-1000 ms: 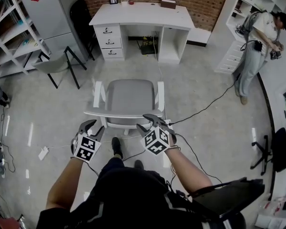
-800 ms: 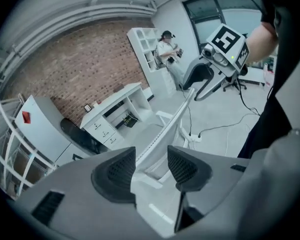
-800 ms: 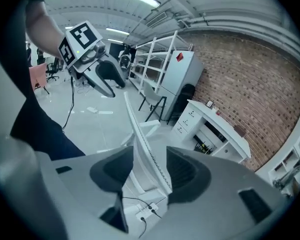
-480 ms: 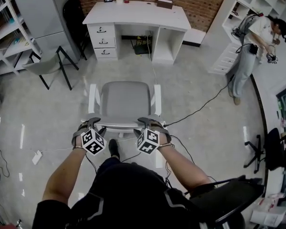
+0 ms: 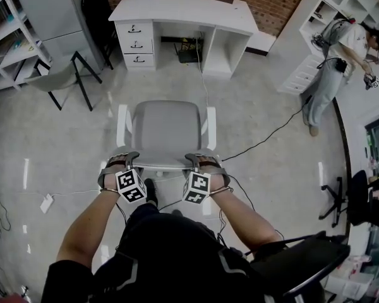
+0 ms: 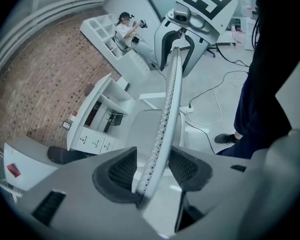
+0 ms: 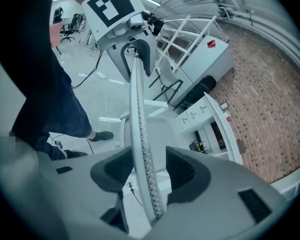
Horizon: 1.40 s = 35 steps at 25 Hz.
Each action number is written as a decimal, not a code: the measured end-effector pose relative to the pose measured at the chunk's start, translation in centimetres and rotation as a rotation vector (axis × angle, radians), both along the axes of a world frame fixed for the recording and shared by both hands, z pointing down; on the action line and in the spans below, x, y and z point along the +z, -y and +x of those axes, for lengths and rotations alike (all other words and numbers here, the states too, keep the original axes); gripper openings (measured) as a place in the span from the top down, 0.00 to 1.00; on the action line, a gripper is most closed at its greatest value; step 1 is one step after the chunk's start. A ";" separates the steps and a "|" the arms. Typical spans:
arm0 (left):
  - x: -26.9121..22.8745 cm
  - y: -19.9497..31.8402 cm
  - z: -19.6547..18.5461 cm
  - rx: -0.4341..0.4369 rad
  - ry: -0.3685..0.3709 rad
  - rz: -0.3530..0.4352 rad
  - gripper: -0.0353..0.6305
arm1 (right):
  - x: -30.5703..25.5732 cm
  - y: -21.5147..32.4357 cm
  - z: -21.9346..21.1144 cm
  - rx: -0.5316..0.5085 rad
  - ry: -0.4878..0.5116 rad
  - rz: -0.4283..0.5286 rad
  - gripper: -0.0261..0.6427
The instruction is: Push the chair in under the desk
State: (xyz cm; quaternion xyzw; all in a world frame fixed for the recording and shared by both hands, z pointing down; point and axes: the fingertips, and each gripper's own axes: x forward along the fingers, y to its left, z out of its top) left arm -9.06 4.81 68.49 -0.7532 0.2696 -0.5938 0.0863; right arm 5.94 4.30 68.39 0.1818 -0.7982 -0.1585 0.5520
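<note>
Chair noted at frame centre; table well apart, straight above at upper centre. Backrest rim straddled, unclamped, by left gripper, jaws just opened wide, and right gripper, jaws wide, just closing slightly.

Two grippers — left gripper, right gripper — one white desk, three drawers, one standing person

no readable text; the left tool and right tool carry only wordless square markers.
</note>
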 end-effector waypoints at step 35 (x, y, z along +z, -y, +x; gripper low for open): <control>2.0 7.2 -0.5 0.224 0.080 -0.193 0.82 | 2.4 8.1 -0.5 0.003 -0.084 -0.088 0.81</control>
